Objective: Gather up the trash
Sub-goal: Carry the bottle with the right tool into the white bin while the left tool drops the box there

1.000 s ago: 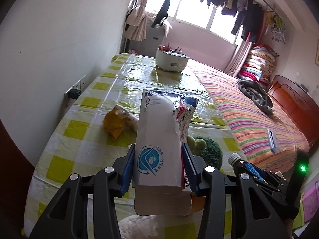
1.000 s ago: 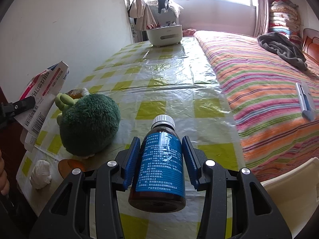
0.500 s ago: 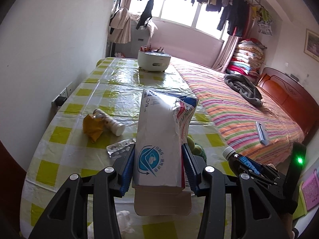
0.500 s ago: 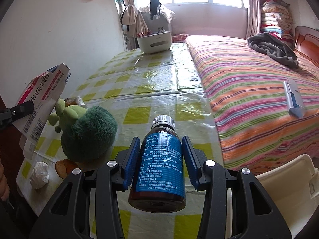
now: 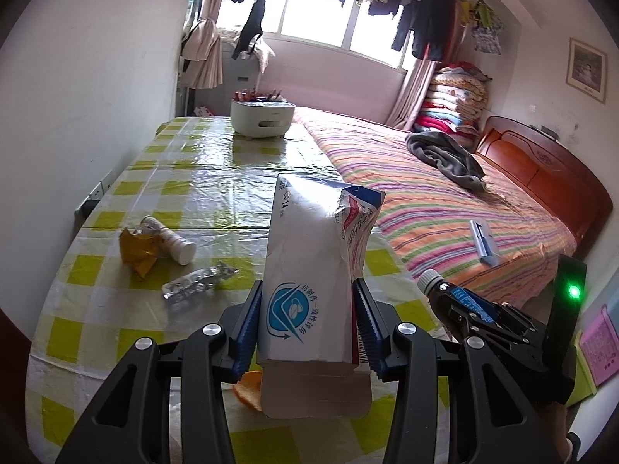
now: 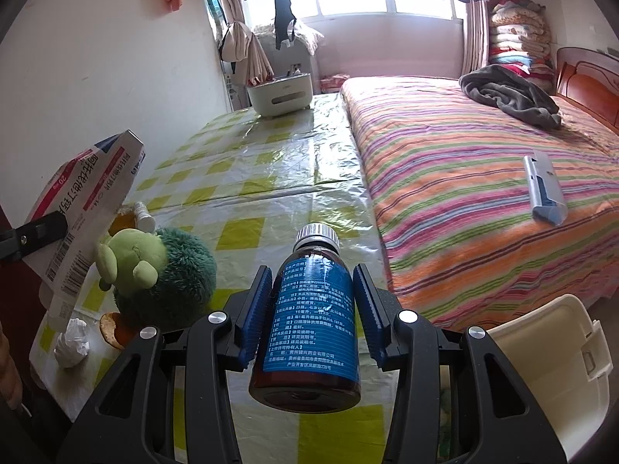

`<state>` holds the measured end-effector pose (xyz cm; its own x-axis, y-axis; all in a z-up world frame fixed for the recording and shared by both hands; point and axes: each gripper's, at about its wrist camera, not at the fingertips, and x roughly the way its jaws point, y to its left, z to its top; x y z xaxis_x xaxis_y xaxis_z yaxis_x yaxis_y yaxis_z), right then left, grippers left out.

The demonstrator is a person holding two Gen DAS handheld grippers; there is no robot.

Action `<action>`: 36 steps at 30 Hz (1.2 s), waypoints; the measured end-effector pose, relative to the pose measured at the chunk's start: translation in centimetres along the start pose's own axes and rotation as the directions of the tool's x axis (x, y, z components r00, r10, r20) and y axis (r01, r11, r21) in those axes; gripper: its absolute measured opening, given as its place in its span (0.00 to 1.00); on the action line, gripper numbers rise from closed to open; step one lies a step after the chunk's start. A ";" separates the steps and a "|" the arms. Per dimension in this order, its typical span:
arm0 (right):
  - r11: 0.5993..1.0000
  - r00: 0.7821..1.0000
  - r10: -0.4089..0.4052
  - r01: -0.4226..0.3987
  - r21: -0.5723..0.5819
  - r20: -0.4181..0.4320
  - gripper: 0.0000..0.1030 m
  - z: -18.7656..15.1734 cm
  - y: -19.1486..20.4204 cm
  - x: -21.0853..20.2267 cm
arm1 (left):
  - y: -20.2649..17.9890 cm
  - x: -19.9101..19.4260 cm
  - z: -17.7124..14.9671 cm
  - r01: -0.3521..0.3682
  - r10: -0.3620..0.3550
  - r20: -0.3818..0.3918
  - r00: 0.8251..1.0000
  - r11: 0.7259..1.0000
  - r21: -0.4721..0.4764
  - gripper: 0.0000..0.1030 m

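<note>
Left wrist view: left tongs pinching white crumpled medicine carton, lifted above checkered surface. Right tongs pinching brown glass bottle with blue label. White open-lid bin beside right tongs, likely drop place. Advice: keep both grips firm, carry over bin, release one at time.

Daylight comes through a wide window with clothes hanging before it. White walls close the room. A bed with a striped cover and a wooden headboard stands just beside the checked counter.
</note>
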<state>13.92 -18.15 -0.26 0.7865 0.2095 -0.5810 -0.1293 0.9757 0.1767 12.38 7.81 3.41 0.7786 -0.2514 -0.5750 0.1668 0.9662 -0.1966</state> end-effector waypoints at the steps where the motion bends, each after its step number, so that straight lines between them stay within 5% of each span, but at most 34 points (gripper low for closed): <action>1: 1.000 1.000 -0.003 0.003 0.003 0.003 0.41 0.0 -0.2 -0.1 | -0.3 0.0 0.0 0.006 -0.006 0.001 1.000 1.000 0.004 0.43; 21: 0.995 0.995 -0.079 0.075 0.067 0.056 0.41 -0.6 -5.8 -3.7 | -7.4 2.1 -2.1 0.155 -0.149 -0.069 0.986 0.984 0.092 0.43; 36: 0.972 0.981 -0.186 0.175 0.159 0.060 0.41 -2.7 -13.1 -6.4 | -14.0 4.6 -4.4 0.268 -0.243 -0.161 0.957 0.951 0.152 0.43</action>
<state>8.96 -32.13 -0.97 0.8317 0.0200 -0.5549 0.1077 0.9746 0.1965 10.92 -7.09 -0.01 0.6070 -0.4848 -0.6297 0.4590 0.8607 -0.2202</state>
